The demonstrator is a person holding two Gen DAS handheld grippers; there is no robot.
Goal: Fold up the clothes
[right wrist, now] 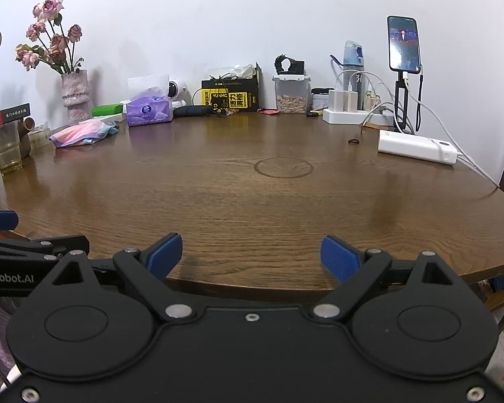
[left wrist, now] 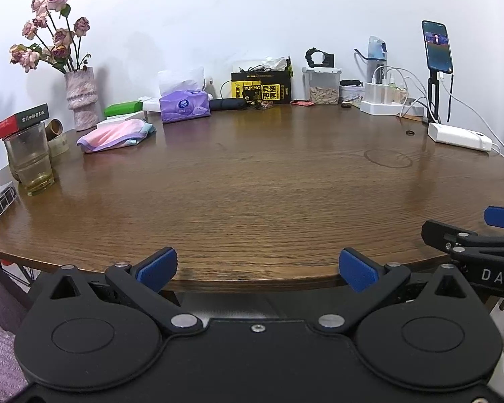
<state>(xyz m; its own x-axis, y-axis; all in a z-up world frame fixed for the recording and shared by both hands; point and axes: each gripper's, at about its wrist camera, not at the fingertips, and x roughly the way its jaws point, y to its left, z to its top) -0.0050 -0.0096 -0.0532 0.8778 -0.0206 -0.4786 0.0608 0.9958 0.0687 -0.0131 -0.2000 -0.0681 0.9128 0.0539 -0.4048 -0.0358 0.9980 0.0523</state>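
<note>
Two grippers hover at the near edge of the desk (left wrist: 252, 184), fingers spread and empty. From the left gripper (left wrist: 257, 268), the pink folded cloth (left wrist: 116, 135) lies far off at ten o'clock, its long axis running left to right. From the right gripper (right wrist: 251, 257), the cloth (right wrist: 80, 136) also sits at ten o'clock, farther out; the left seems nearer.
</note>
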